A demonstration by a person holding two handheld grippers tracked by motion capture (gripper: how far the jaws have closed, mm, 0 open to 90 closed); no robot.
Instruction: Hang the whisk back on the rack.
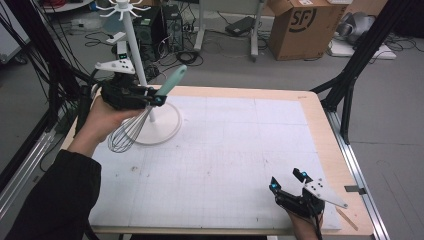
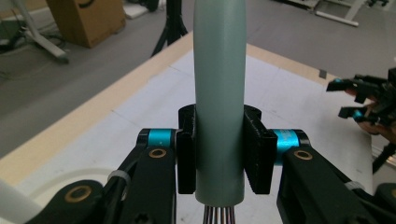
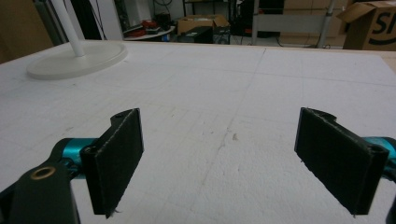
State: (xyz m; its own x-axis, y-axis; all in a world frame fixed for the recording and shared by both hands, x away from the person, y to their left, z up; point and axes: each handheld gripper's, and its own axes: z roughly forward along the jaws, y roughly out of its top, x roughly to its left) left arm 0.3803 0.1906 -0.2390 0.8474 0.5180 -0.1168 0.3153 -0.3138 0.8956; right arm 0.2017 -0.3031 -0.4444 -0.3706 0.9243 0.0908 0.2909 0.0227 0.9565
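A whisk with a pale green handle [image 1: 171, 81] and a wire head [image 1: 126, 134] hangs tilted in the air over the table's far left. My left gripper [image 1: 156, 97] is shut on the whisk's handle [image 2: 219, 116] just above the wires, both pads pressed against it. Right behind the whisk stands a white hook stand, its pole [image 1: 134, 45] rising from a round base [image 1: 165, 125]. My right gripper [image 1: 289, 181] rests low at the table's near right, open, with bare white mat between its pads [image 3: 116, 158].
The white mat [image 1: 225, 150] covers a wooden table [image 1: 320, 115]. The stand's base [image 3: 77, 60] lies far off from the right gripper. Beyond the table, the floor holds a cardboard box [image 1: 300, 27], cables and black frame legs [image 1: 350, 75].
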